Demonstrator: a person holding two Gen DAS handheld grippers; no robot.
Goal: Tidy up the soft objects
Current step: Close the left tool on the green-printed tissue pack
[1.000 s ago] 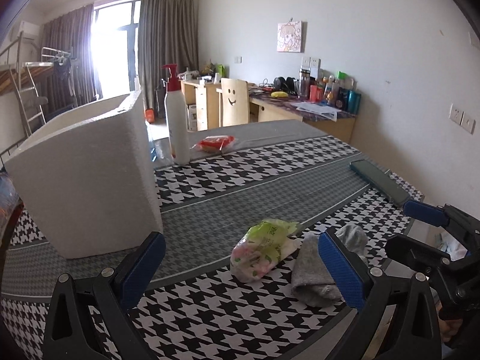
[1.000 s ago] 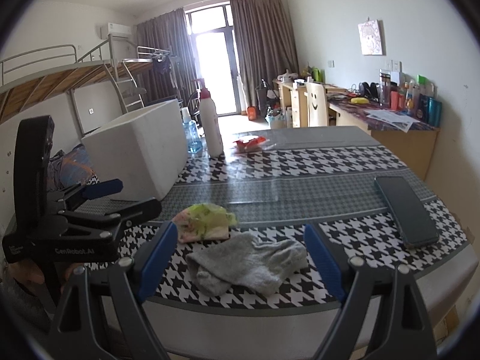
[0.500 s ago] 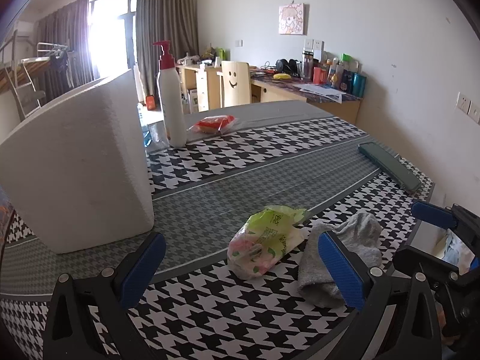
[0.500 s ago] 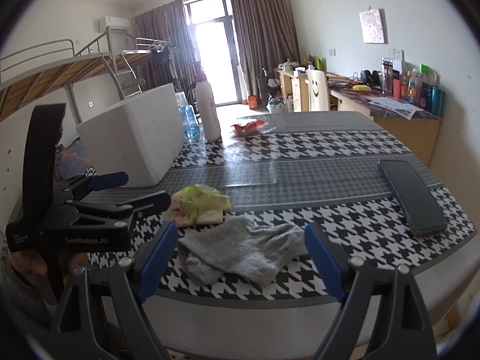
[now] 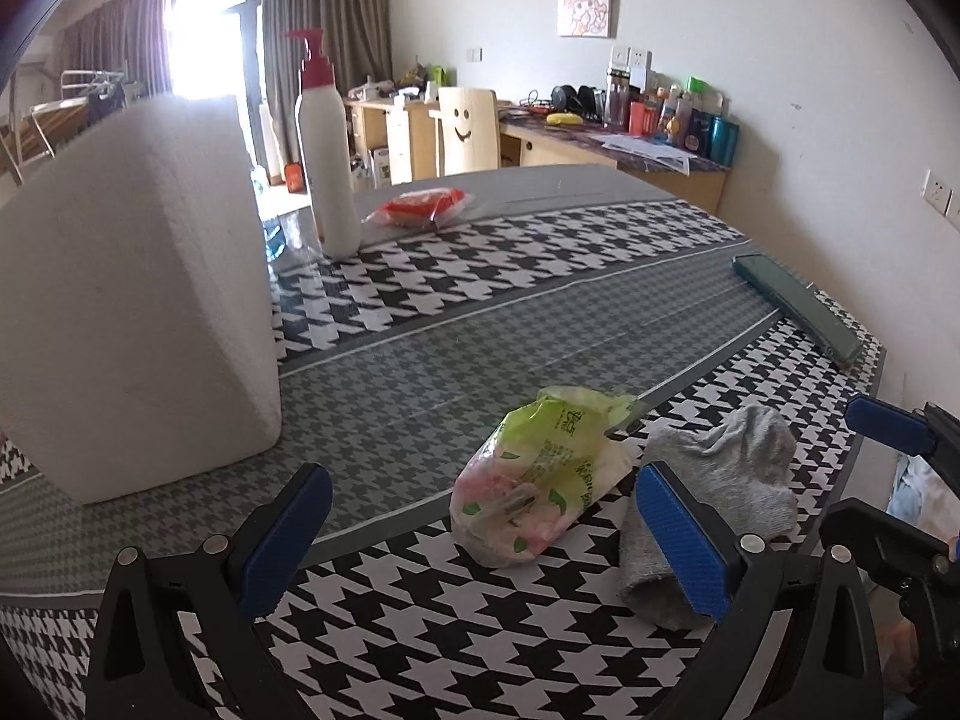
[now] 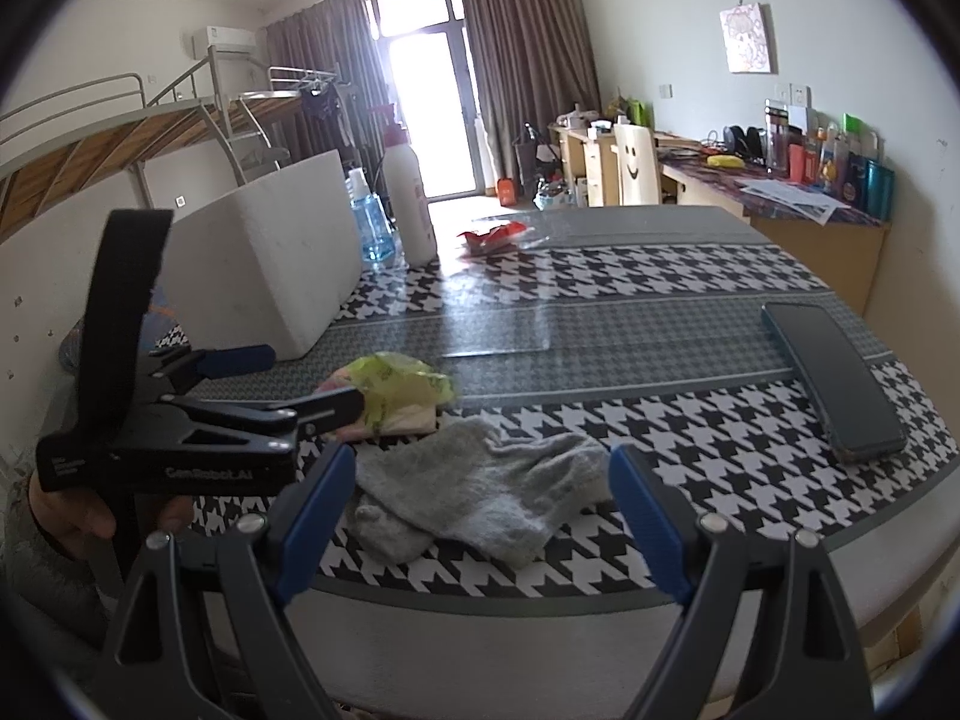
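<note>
The left gripper (image 5: 480, 534) stood wide open and empty, angled at the crinkled green-and-pink plastic packet (image 5: 540, 480), apparently for a straddling pickup. The right gripper (image 6: 480, 510), likewise spread and empty, hovered before the crumpled grey sock (image 6: 480, 498) on the houndstooth tabletop (image 6: 660, 420).

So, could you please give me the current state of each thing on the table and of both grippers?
Left gripper: open, empty, fingers apart above the table.
Right gripper: open, empty, in front of the sock.
Grey sock: crumpled, lying loose near the table edge.
Green plastic packet: lying on its side, beside the sock.
Foam box: upright.
Pump bottle: upright.
Phone: flat, screen dark.
Red packet: lying flat.
</note>
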